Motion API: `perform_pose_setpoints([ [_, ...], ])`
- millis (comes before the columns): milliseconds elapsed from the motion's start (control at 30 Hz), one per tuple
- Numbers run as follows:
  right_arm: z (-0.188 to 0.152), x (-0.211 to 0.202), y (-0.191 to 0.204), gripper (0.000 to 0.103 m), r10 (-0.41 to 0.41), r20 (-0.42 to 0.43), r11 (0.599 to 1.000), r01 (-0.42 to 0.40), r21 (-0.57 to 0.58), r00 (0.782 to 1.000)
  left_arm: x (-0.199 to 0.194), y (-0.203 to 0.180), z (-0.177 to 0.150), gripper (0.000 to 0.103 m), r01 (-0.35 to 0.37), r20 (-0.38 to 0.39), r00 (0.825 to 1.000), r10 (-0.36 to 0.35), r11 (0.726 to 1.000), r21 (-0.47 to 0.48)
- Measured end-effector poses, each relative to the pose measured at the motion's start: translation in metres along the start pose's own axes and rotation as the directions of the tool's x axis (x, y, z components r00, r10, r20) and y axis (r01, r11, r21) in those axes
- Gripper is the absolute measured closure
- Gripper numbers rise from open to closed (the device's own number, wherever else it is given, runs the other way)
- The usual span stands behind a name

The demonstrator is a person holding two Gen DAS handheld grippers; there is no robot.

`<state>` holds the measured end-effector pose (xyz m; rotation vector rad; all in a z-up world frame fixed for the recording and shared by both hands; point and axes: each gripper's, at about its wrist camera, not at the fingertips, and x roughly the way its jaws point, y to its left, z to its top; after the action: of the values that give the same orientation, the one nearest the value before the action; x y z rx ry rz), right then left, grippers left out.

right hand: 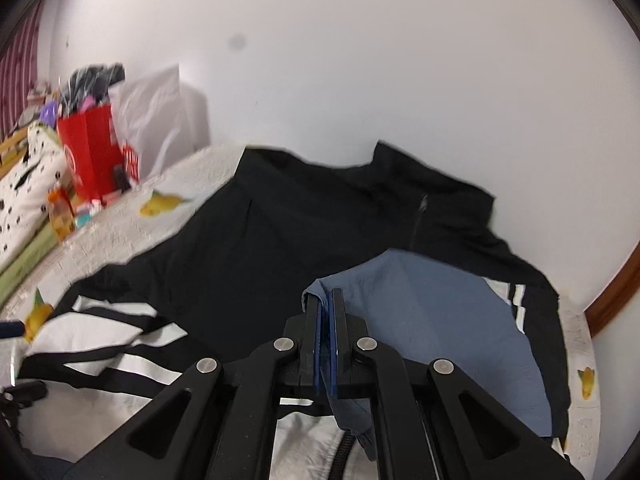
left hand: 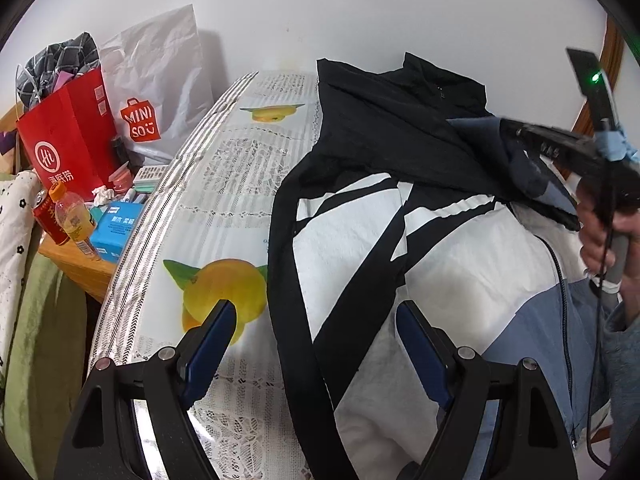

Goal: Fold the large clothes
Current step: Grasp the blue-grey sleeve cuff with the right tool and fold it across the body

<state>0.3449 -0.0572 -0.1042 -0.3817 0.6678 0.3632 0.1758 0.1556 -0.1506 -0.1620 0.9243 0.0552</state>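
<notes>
One jacket (left hand: 400,152), black/white/blue, spread flat on table (left hand: 224,184). Two tools: left tool (left hand: 316,320) released, hovering over white panel, gripping nothing; right tool (right hand: 329,300) clenched on blue flap, lifted. Two bags beside table: one red bag (left hand: 68,136), one white bag (left hand: 156,80).

Your jacket (left hand: 400,132): matt, crinkled cloth. Your bench (left hand: 240,184): glossy, lace-printed plastic cover. Your left claw (left hand: 316,356): matt black plastic, smooth blue pads (left hand: 210,344).
</notes>
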Motion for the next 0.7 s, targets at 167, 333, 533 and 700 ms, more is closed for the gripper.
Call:
perform_pose_setpoints([
  [167, -0.007, 0.005, -0.013, 0.030, -0.027, -0.038, 0.999, 0.028, 0.043, 0.999, -0.004, -0.002, 0.004, 0.022, -0.010, 0.007, 1.000, 0.010, 1.000, 0.005],
  [333, -0.023, -0.032, -0.044, 0.015, 0.040, -0.024, 0.995, -0.037, 0.097, 0.999, -0.011, -0.012, 0.010, 0.022, -0.009, 0.024, 1.000, 0.008, 1.000, 0.012],
  [533, -0.053, -0.078, -0.080, 0.015, -0.018, 0.003, 0.988, 0.017, 0.154, 1.000, -0.025, -0.043, 0.020, 0.022, -0.024, 0.063, 0.998, 0.020, 0.998, 0.064],
  [700, -0.089, -0.116, -0.125, 0.015, -0.087, 0.003, 0.965, 0.084, 0.248, 0.996, -0.037, -0.082, 0.032, 0.022, -0.045, 0.109, 0.994, 0.030, 0.990, 0.135],
])
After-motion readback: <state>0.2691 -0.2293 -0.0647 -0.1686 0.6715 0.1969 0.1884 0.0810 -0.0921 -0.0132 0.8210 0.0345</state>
